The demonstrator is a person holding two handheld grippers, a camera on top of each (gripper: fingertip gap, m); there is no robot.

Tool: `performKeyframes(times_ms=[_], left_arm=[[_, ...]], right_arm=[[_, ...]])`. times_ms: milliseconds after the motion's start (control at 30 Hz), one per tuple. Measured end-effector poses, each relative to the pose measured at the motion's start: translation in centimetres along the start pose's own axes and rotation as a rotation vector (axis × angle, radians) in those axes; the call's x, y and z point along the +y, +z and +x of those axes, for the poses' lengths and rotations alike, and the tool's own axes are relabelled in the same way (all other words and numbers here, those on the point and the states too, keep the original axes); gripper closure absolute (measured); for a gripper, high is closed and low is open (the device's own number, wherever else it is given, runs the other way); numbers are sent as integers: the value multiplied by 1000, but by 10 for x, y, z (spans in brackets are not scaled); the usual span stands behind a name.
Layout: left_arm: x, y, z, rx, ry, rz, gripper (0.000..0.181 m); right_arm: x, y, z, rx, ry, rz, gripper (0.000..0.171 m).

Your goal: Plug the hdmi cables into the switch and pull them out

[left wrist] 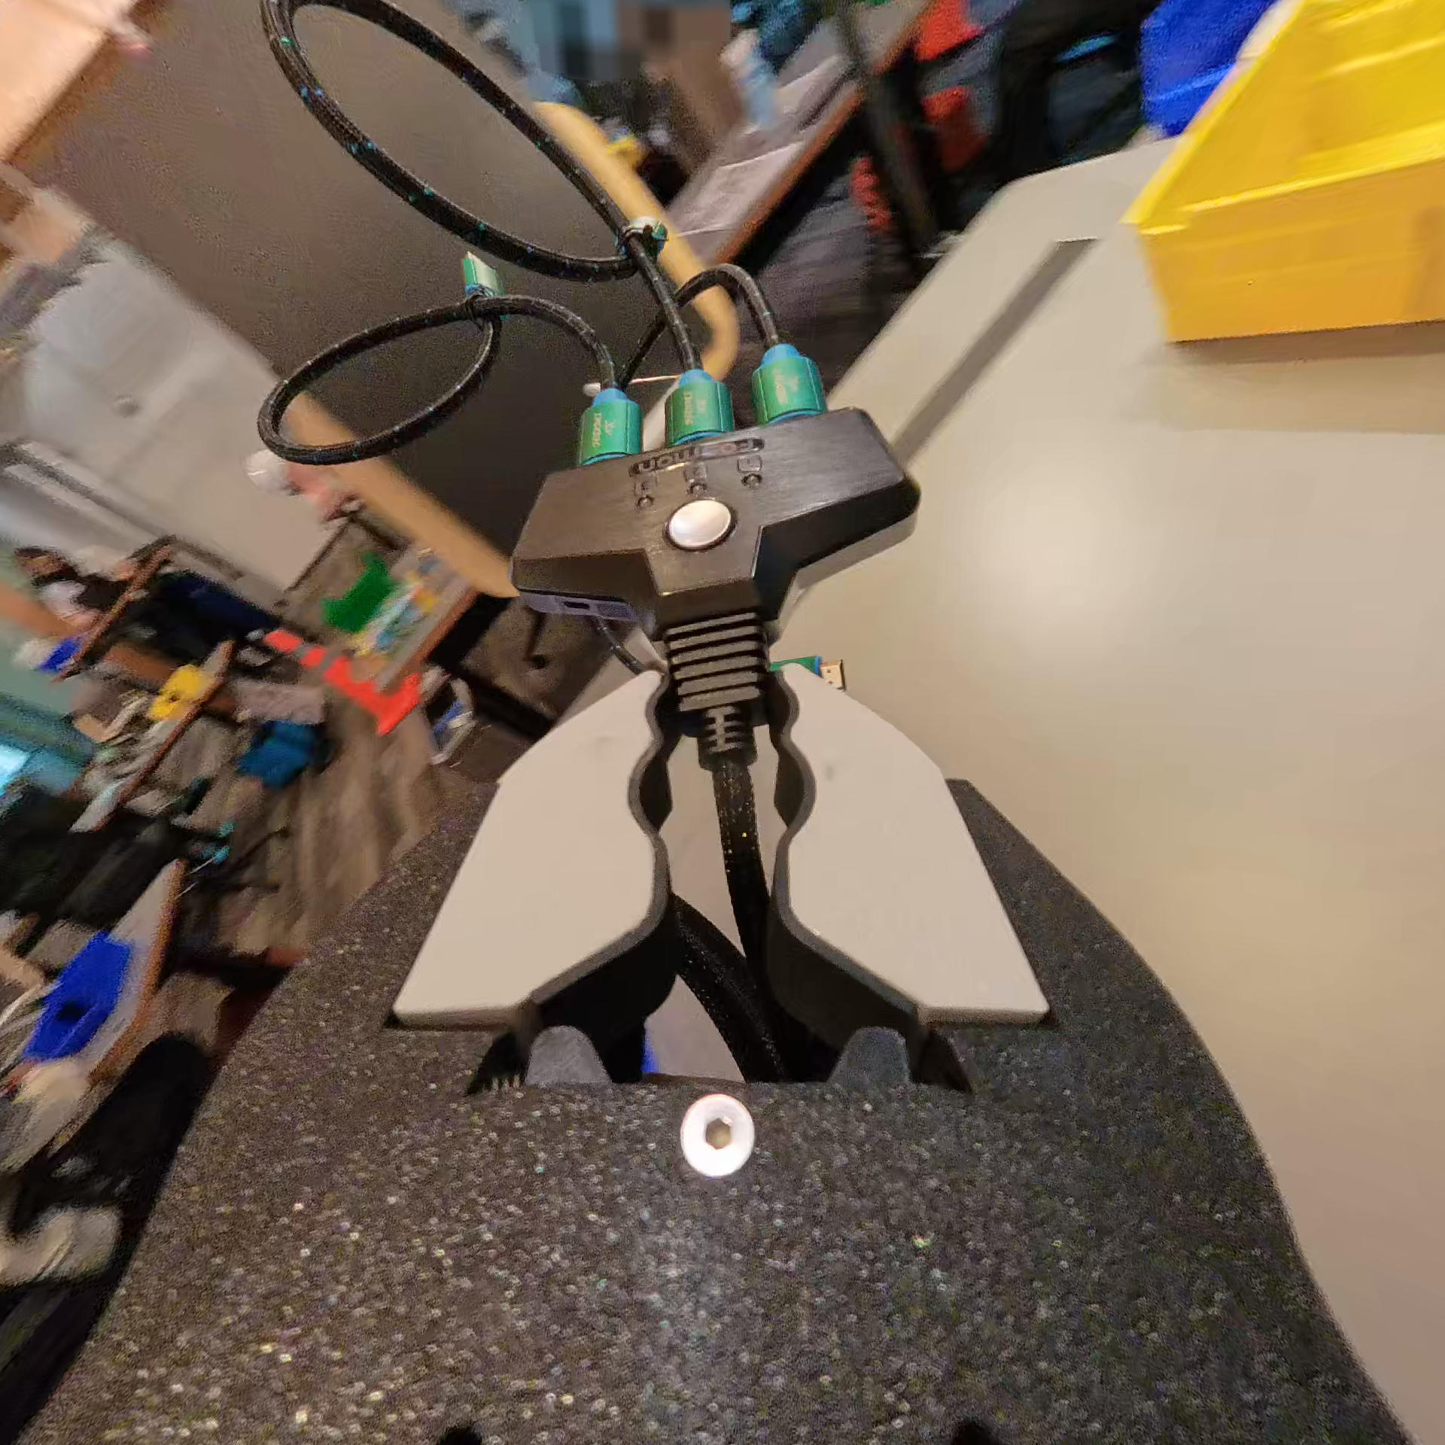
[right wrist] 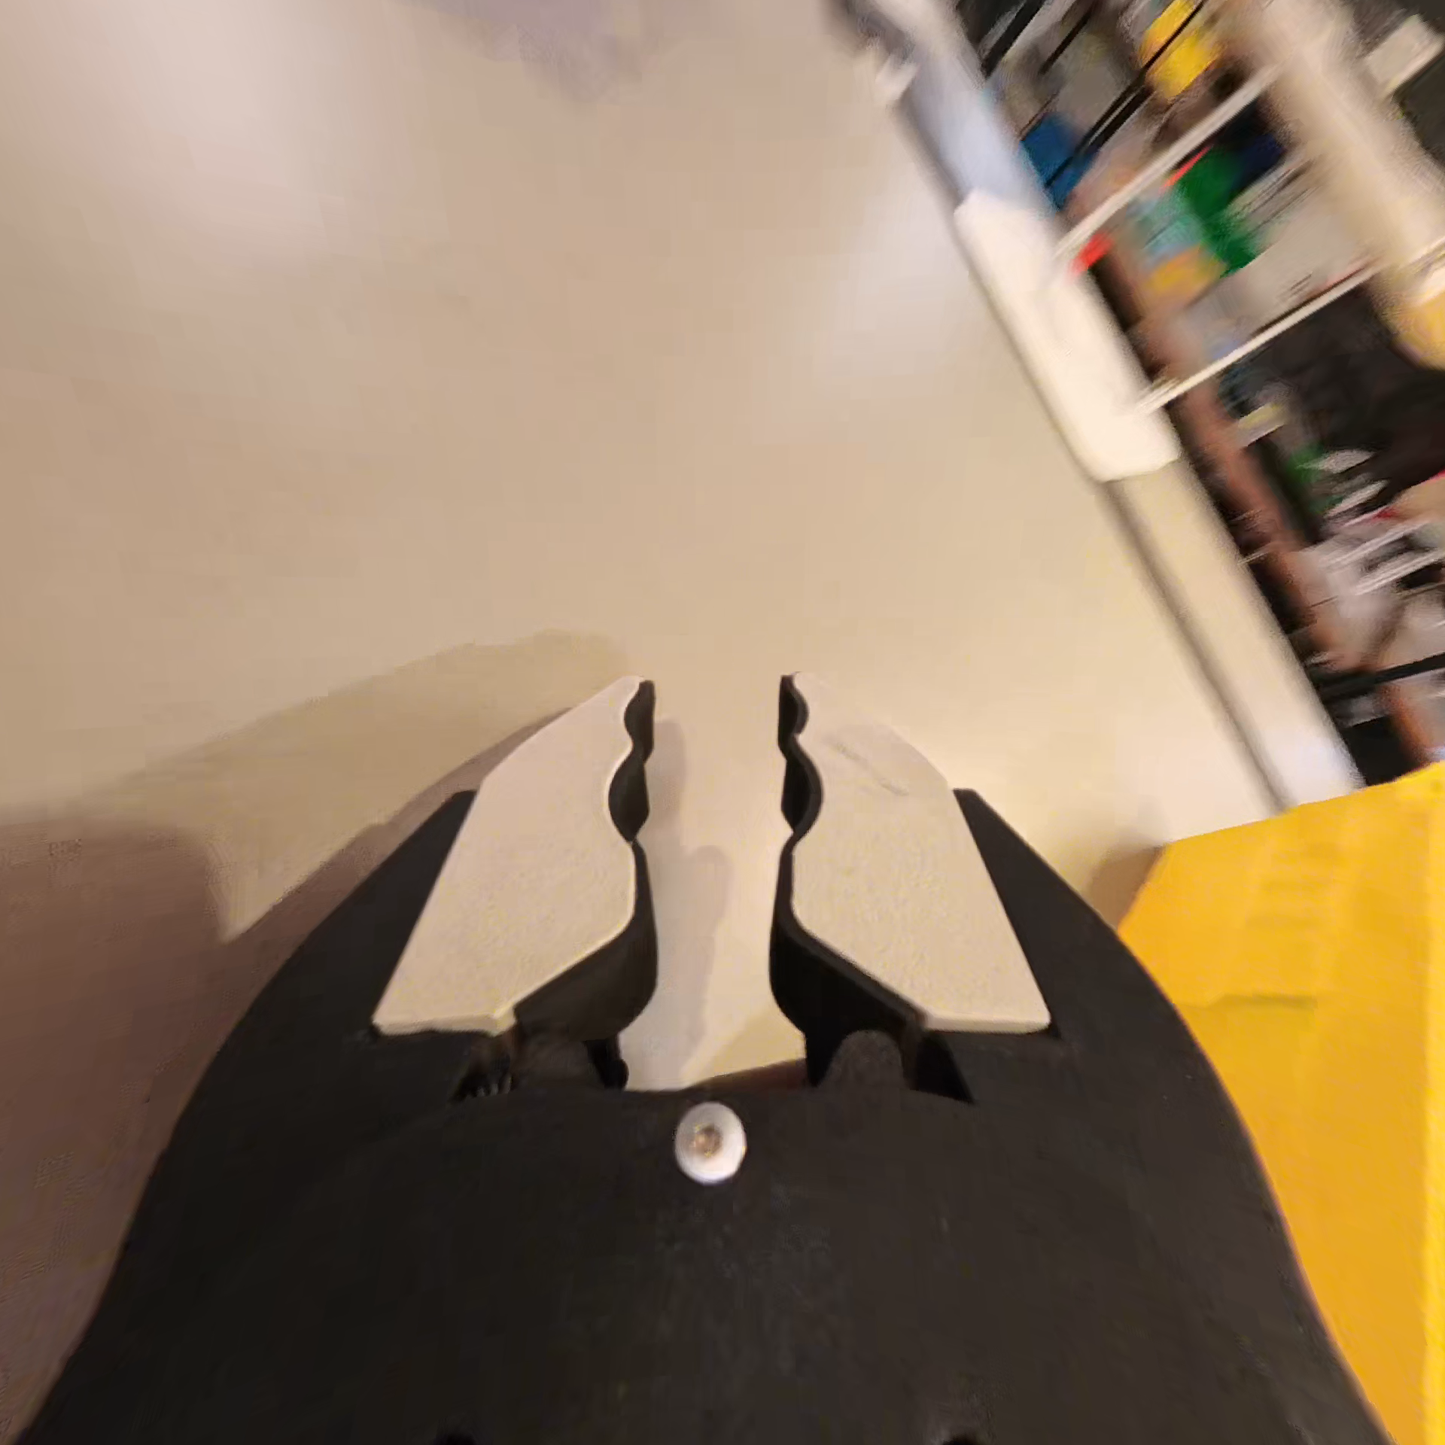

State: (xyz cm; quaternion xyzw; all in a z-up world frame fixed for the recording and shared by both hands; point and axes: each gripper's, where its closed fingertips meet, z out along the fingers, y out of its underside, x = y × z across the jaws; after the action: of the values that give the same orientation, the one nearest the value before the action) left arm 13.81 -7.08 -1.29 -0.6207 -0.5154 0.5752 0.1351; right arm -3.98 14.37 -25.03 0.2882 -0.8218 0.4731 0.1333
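Left wrist view shows the left gripper (left wrist: 715, 688) pinching the ribbed neck of the black switch (left wrist: 713, 512), held off the table (left wrist: 1134, 625), with three green-headed hdmi cables (left wrist: 692, 406) seated in its far edge, their long axes running straight away from the fingers. The right gripper (right wrist: 715, 696), spread and empty over bare table, sees neither, so it looks like it must swing toward the switch to pull plugs along that axis.

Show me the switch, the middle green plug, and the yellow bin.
switch (left wrist: 708, 520), left wrist view, on its black top face.
middle green plug (left wrist: 698, 410), left wrist view, on its green shell.
yellow bin (left wrist: 1314, 195), left wrist view, on its side wall.
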Motion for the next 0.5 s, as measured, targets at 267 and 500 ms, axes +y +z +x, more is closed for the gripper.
performKeyframes(times_ms=[267, 500], left_arm=[[62, 77, 195, 460, -30, -75, 159], [87, 80, 235, 553, -29, -103, 159]], right_arm=[[-53, -3, 9, 246, -264, 190, 134], [-39, 31, -8, 184, -429, 86, 124]])
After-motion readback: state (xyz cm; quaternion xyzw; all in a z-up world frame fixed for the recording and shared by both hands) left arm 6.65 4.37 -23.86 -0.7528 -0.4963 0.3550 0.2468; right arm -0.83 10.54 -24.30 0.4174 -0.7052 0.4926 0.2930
